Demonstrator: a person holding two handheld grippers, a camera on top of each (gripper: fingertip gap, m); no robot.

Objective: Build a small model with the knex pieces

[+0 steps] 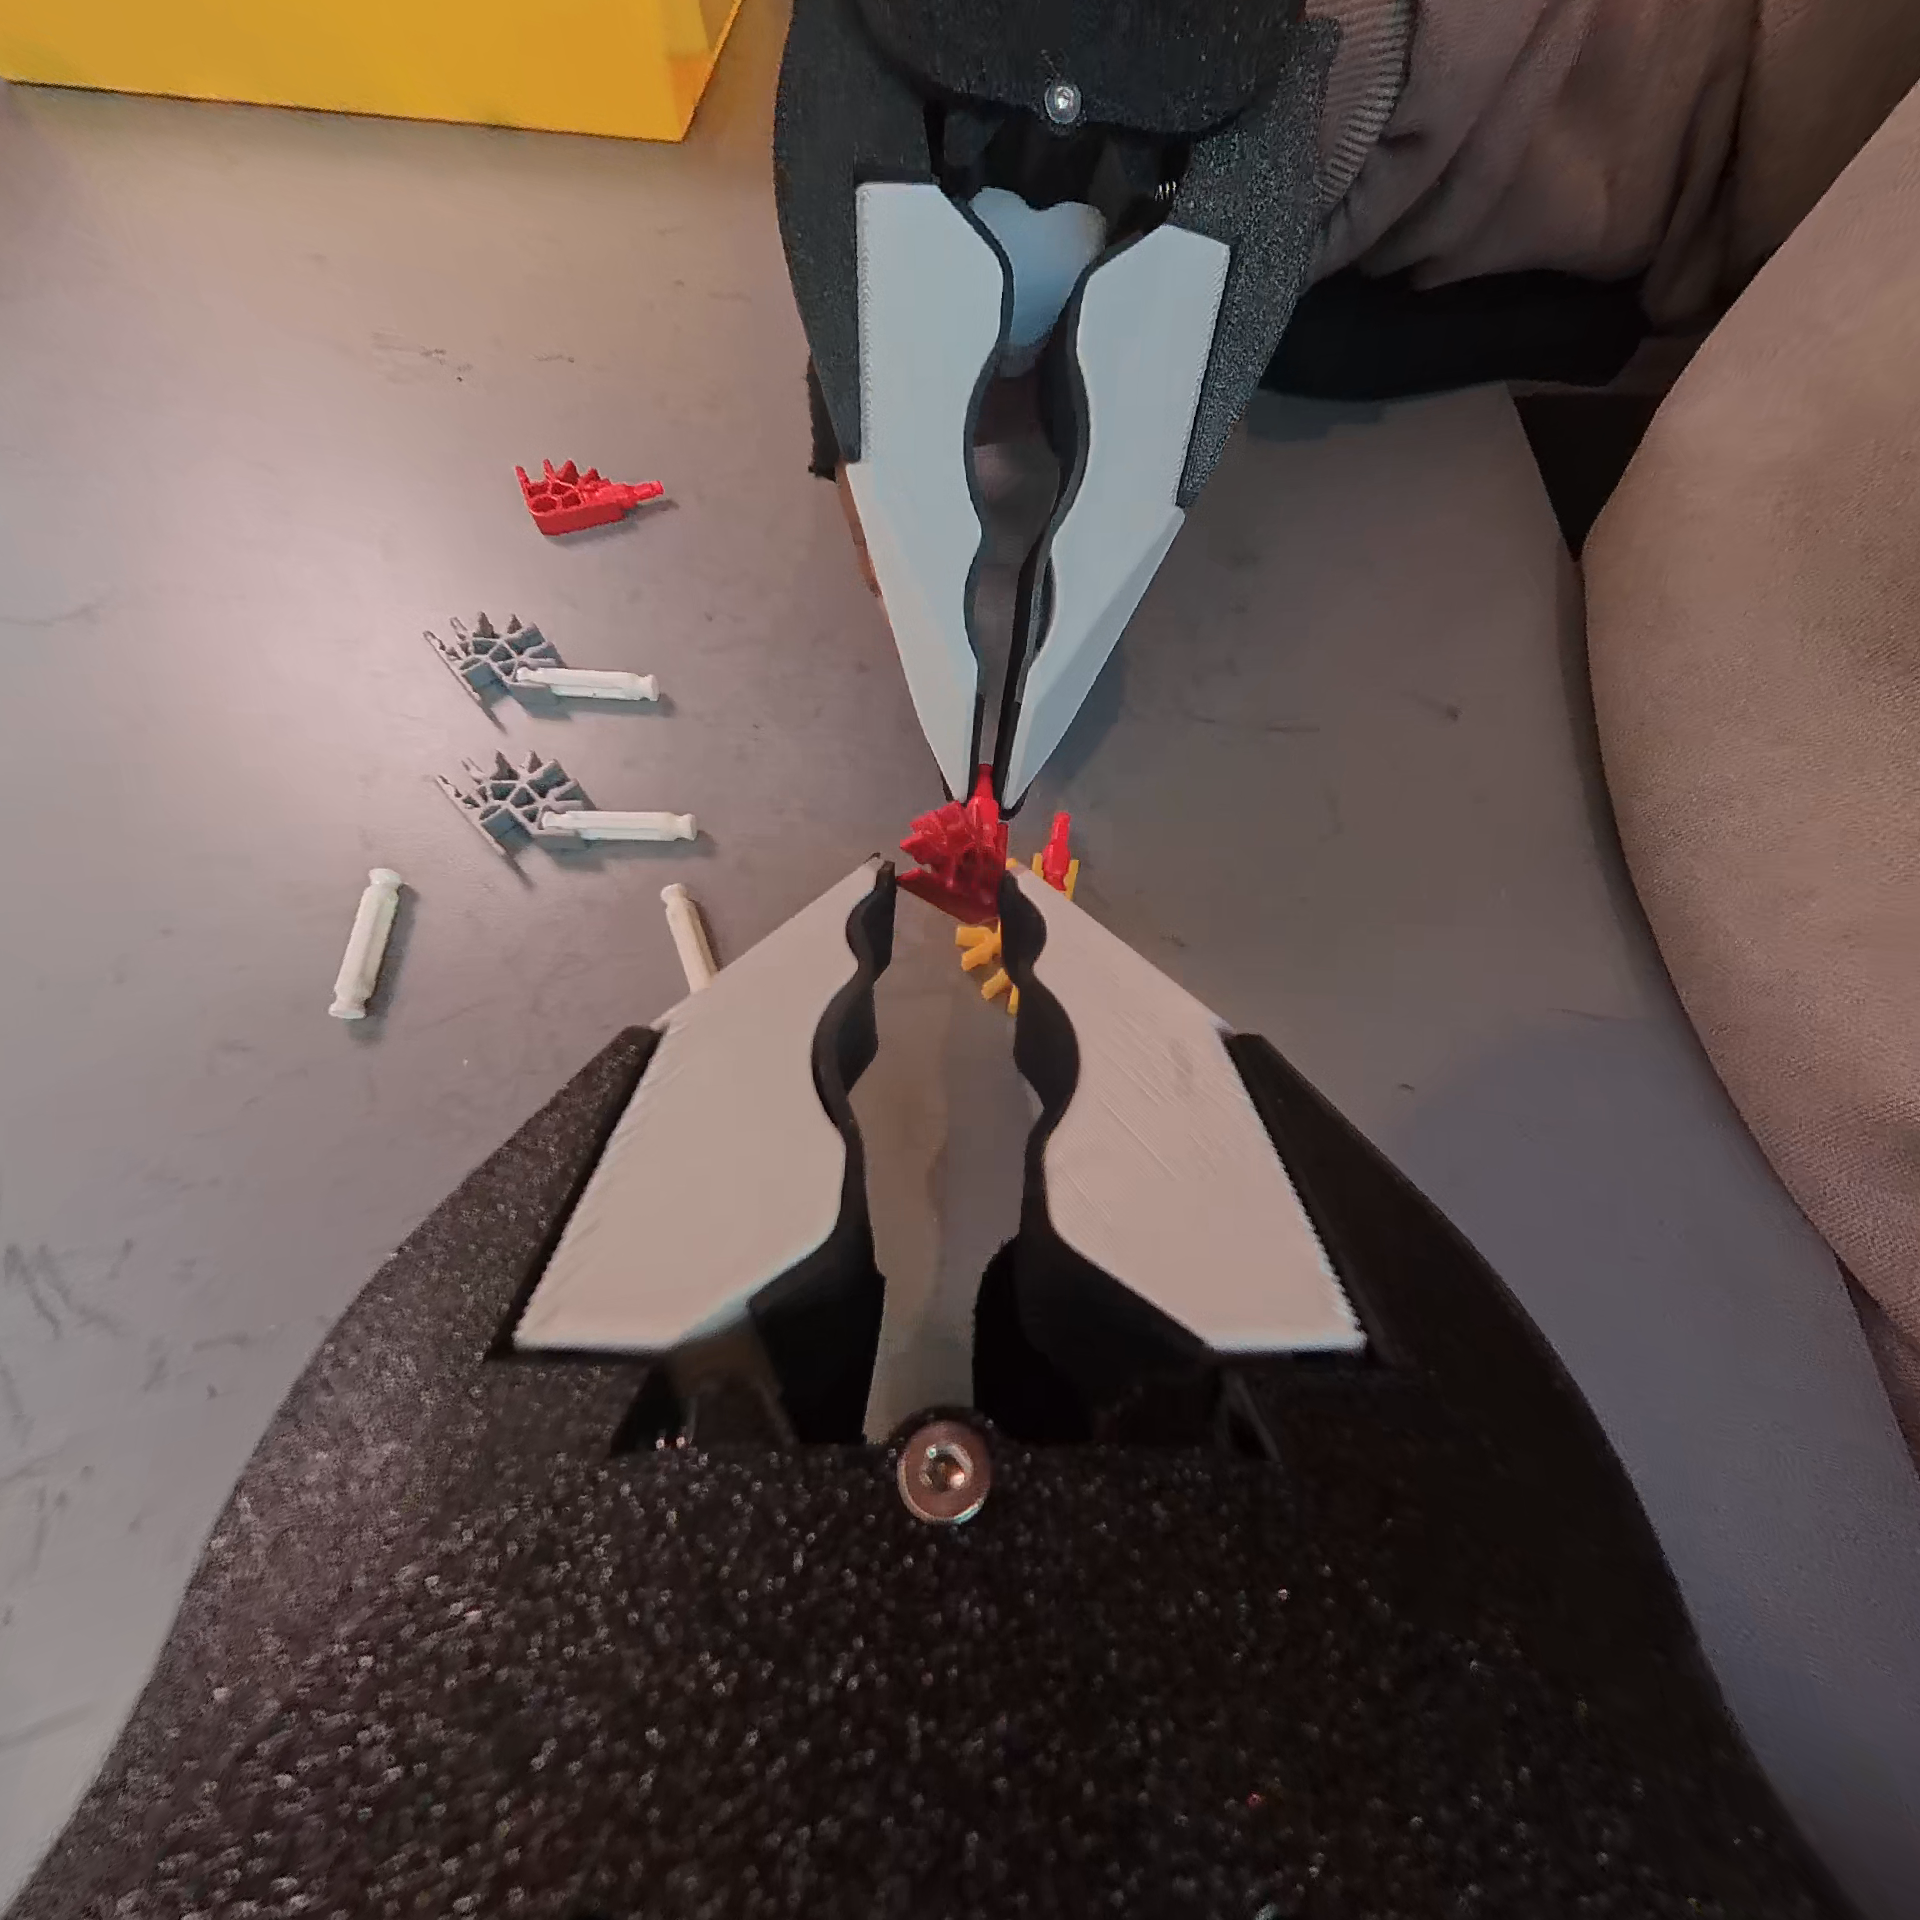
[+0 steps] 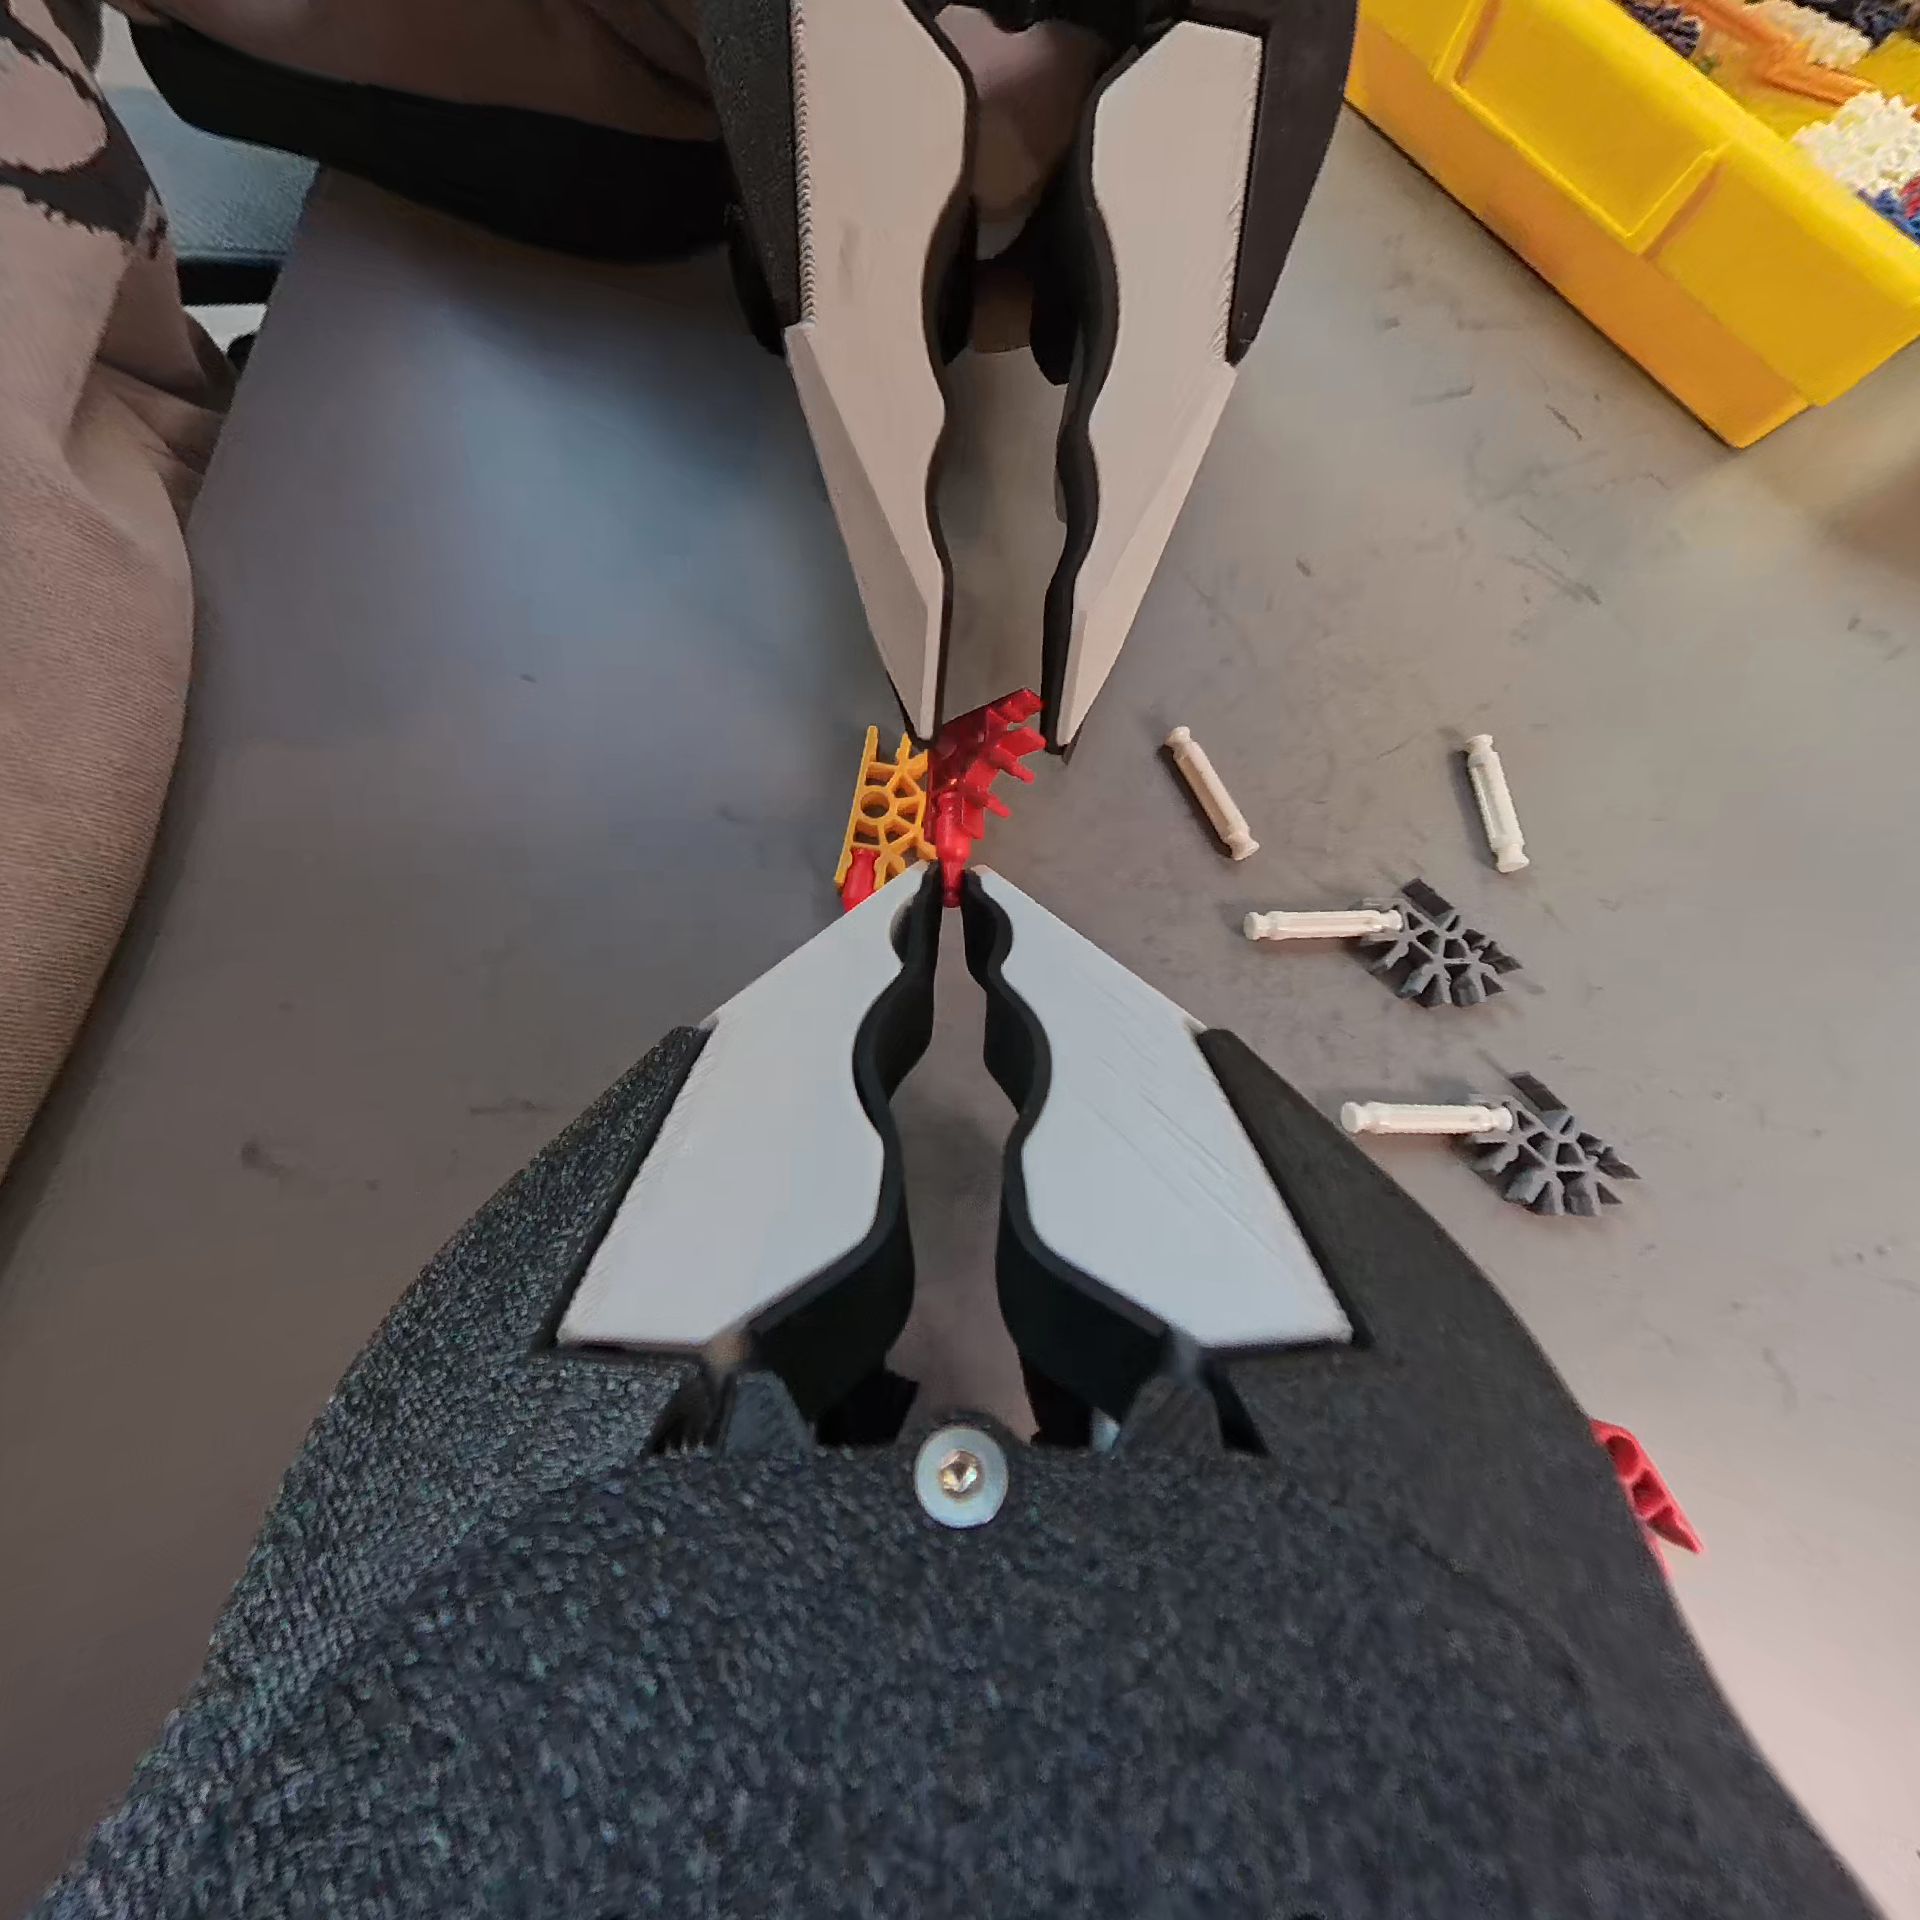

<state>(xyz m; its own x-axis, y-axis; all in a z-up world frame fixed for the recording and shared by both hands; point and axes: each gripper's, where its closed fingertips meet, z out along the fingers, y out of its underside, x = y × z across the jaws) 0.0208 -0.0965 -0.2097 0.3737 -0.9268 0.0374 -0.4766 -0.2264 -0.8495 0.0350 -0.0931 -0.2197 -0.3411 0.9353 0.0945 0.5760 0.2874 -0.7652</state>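
Black housing of my left tongs fills the near frame of the left wrist view; its grey fingers point fwd and slightly down at the grey bench, jaws parted, gap visible between tips. The right-hand tip touches or sits just beside a red connector; can't tell if it presses it. My right tongs come in from the opposite side, tip-to-tip w/ the left, tilted down, clenched on the thin red stub at the connector's far end. In the right wrist view those tongs show the same: tips nipped together on the red stub, connector sticking out toward the left tongs.

A yellow connector lies on the bench right under/behind the red one, w/ a small red rod plugged in. Off to the side: two loose white rods, two grey connectors each w/ a white rod attached, a spare red connector, and a yellow parts bin at the bench's far edge.
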